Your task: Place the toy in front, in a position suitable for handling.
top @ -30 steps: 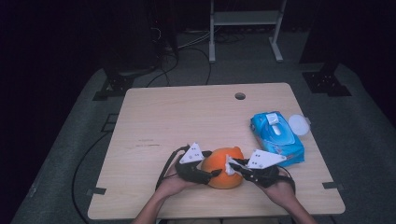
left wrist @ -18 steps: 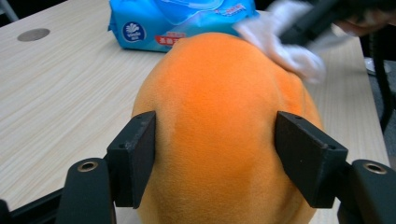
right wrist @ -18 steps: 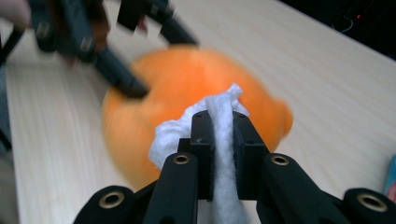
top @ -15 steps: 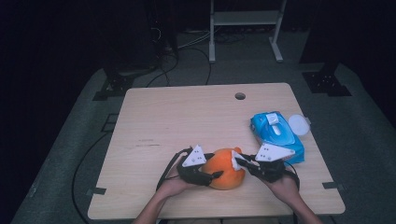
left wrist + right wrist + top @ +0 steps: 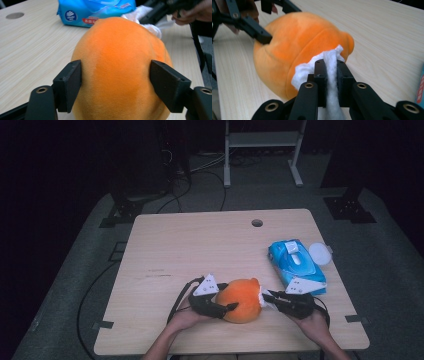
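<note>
Worktop [image 5: 200,245] of pale wood grain is carrying everything, with dark floor and cables lying beyond it. Your left gripper [image 5: 115,82] is clasping the orange plush toy [image 5: 240,300] at the near edge, its jaws having just been opening slightly around it. Your right gripper [image 5: 329,72] is pinching a white wipe [image 5: 329,62] against the toy. A blue wipe pack [image 5: 295,262] is sitting just beside.

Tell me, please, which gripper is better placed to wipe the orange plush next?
Right. The right gripper is shut on the white wipe, which already touches the plush. The left gripper straddles the plush, steadying it.
</note>
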The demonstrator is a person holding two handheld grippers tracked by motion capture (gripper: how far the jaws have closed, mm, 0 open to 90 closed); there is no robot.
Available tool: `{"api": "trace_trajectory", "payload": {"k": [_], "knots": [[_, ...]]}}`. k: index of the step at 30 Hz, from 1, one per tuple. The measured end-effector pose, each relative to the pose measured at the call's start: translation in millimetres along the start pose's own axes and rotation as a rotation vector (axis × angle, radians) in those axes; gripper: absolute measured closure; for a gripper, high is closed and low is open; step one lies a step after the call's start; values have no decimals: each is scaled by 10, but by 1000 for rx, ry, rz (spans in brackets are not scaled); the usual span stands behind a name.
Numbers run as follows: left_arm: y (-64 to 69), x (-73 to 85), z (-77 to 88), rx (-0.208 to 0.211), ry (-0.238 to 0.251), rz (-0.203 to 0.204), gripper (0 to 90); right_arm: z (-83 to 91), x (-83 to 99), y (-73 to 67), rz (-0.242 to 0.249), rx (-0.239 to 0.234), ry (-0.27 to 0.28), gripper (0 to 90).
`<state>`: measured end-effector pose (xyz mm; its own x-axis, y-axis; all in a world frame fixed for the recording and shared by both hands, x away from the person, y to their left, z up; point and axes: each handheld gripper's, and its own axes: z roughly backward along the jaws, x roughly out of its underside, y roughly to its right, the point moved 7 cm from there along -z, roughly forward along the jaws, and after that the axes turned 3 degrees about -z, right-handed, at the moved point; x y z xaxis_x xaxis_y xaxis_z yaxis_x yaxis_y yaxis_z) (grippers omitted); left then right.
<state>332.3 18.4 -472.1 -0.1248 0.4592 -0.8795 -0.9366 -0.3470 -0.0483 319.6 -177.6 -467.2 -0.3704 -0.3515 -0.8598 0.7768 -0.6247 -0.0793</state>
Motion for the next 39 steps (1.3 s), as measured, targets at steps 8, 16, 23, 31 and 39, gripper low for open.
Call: {"api": "trace_trajectory", "payload": {"k": [8,16,23,31,39], "knots": [[36,15,29,31,-2,-26,297,-129,-290,143,-39,2,71,803],[-18,7,4,20,3,26,228,-27,-37,68,-35,-7,3,802],[107,-51,-28,26,-19,-82,283,-54,-360,-140,56,-24,47,802],[17,-55,35,45,-22,-7,110,-142,-321,-136,59,-31,26,803],[71,15,-95,177,-85,117,68,49,-202,-235,91,-65,24,803]]}}
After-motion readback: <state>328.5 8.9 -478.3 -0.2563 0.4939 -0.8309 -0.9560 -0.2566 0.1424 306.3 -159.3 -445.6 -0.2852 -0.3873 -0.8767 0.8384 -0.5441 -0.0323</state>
